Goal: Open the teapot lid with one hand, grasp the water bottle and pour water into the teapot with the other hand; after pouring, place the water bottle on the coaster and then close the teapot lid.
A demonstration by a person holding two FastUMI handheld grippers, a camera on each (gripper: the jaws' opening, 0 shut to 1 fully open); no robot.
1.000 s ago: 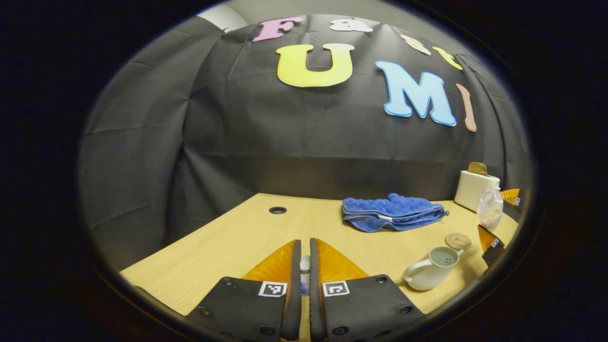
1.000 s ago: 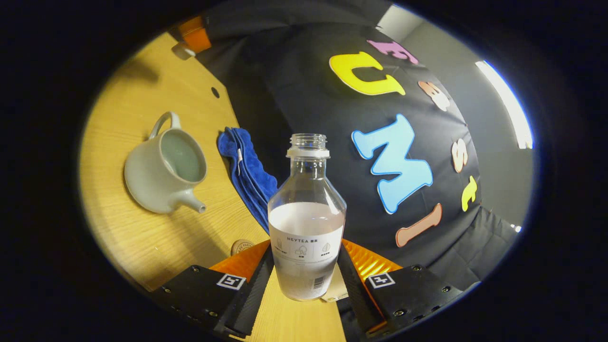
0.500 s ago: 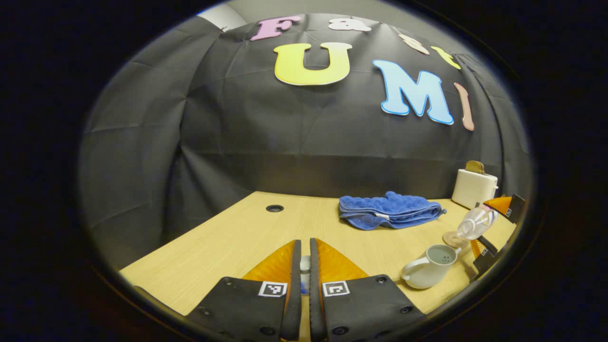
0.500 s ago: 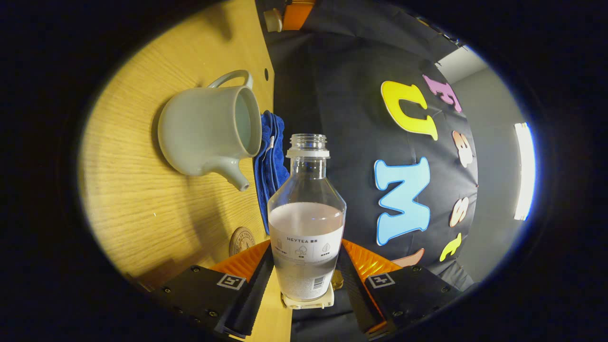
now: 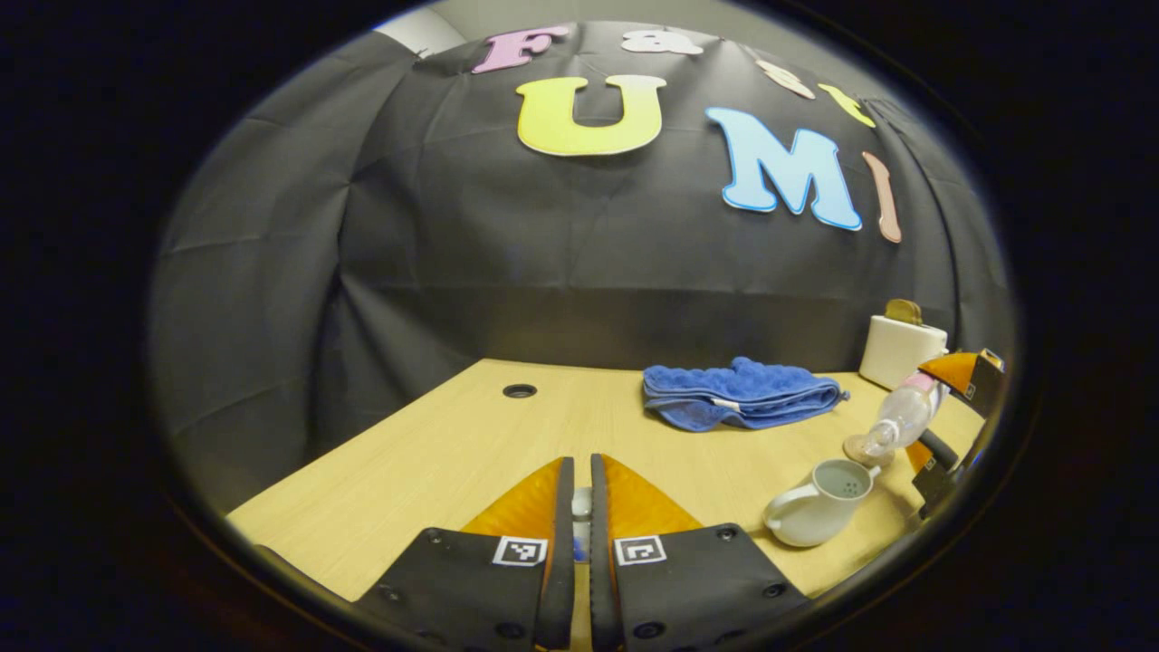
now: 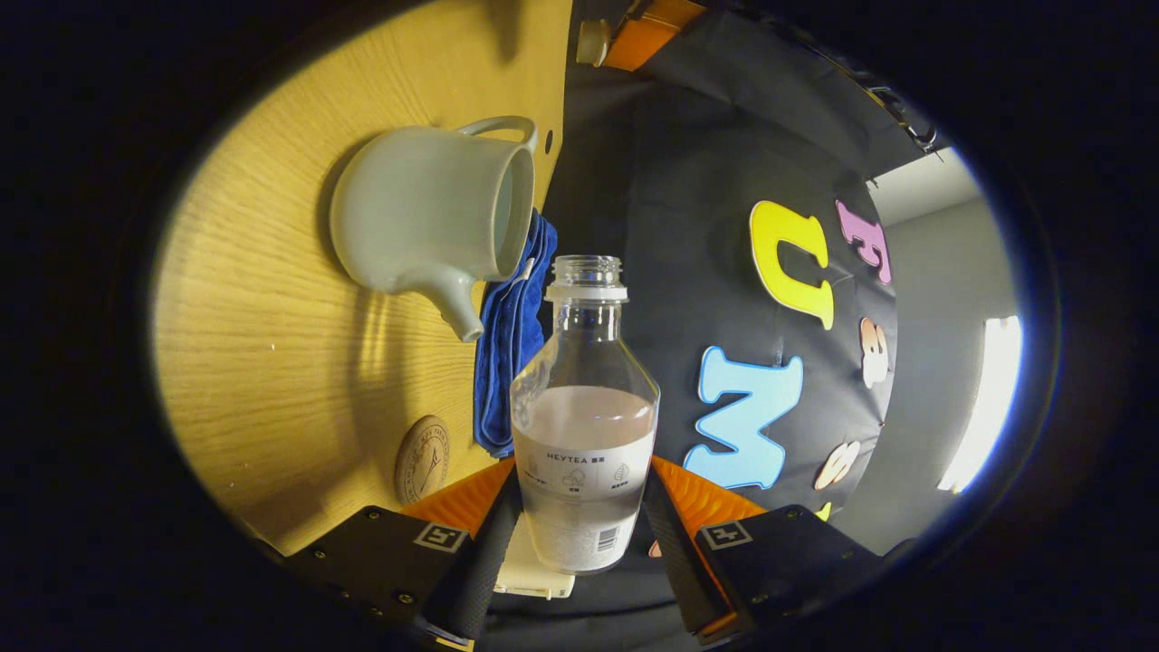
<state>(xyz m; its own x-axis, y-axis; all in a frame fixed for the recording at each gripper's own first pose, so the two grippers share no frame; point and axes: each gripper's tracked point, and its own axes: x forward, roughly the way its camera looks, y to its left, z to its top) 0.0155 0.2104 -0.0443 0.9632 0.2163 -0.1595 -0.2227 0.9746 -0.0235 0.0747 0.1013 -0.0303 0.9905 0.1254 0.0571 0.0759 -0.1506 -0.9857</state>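
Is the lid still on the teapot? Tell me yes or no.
No: in the left gripper view the teapot stands open-topped on the table, with the strainer holes inside it showing.

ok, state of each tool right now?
Left tool: shut on the teapot lid.
Right tool: shut on the water bottle, tilted over the teapot.

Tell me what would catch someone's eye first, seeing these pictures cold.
First, the uncapped water bottle clamped in the right gripper, tipped far over with its mouth toward the open teapot on the wooden table. Next, the blue towel bunched behind the teapot by the booth wall. The left gripper holds the small teapot lid between its nearly closed fingers.
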